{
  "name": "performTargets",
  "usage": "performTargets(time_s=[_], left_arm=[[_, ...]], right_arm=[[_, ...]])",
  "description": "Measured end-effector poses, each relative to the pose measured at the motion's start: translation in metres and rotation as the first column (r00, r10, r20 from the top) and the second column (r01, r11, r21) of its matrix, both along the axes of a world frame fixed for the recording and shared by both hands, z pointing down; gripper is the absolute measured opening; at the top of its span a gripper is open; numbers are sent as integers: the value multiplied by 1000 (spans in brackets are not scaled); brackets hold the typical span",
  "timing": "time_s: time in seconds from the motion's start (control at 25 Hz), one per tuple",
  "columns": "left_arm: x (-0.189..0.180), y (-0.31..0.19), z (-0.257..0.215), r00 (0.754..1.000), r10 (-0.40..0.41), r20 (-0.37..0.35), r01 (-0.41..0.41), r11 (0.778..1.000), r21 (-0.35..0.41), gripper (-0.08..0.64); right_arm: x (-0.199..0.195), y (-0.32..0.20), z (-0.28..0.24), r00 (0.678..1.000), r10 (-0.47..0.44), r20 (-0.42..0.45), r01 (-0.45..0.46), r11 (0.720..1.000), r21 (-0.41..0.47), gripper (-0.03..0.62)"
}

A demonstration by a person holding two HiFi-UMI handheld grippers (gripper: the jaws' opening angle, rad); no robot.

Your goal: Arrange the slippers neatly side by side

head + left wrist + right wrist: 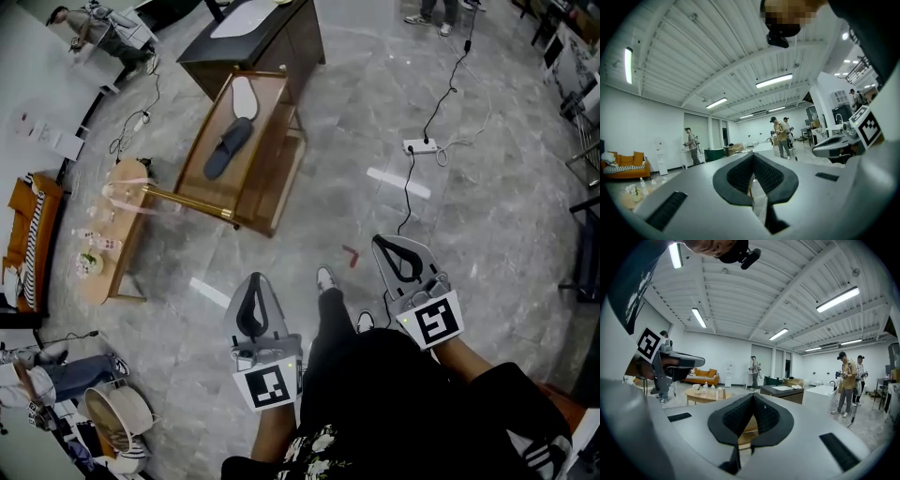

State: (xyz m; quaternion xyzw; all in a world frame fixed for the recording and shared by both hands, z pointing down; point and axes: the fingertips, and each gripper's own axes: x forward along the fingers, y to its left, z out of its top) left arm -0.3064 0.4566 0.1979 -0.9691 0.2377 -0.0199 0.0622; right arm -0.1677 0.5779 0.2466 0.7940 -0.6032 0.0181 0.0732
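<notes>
A dark blue slipper (228, 147) lies on a low wooden rack (272, 178) across the floor. A white slipper (245, 97) lies just beyond it on the same shelf, nearly end to end with it. My left gripper (253, 286) and right gripper (384, 246) are held level in front of me, well short of the rack. Both are shut with nothing between the jaws. The left gripper view shows its dark pads (740, 174) pressed together, and the right gripper view shows its pads (766, 416) the same way.
A dark cabinet (253, 37) stands behind the rack. A small round wooden table (112, 234) with bottles is at the left, beside an orange sofa (23, 234). A power strip (421, 146) and its cable lie on the grey floor at right. People stand far off.
</notes>
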Motion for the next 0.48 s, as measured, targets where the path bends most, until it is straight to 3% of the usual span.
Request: performTargets(time_s=[0.48], left_arm=[[31, -65, 4, 999, -5, 36, 5, 1000, -3, 2]], right_arm=[[36, -60, -3, 1000, 2, 15, -2, 1000, -10, -2]])
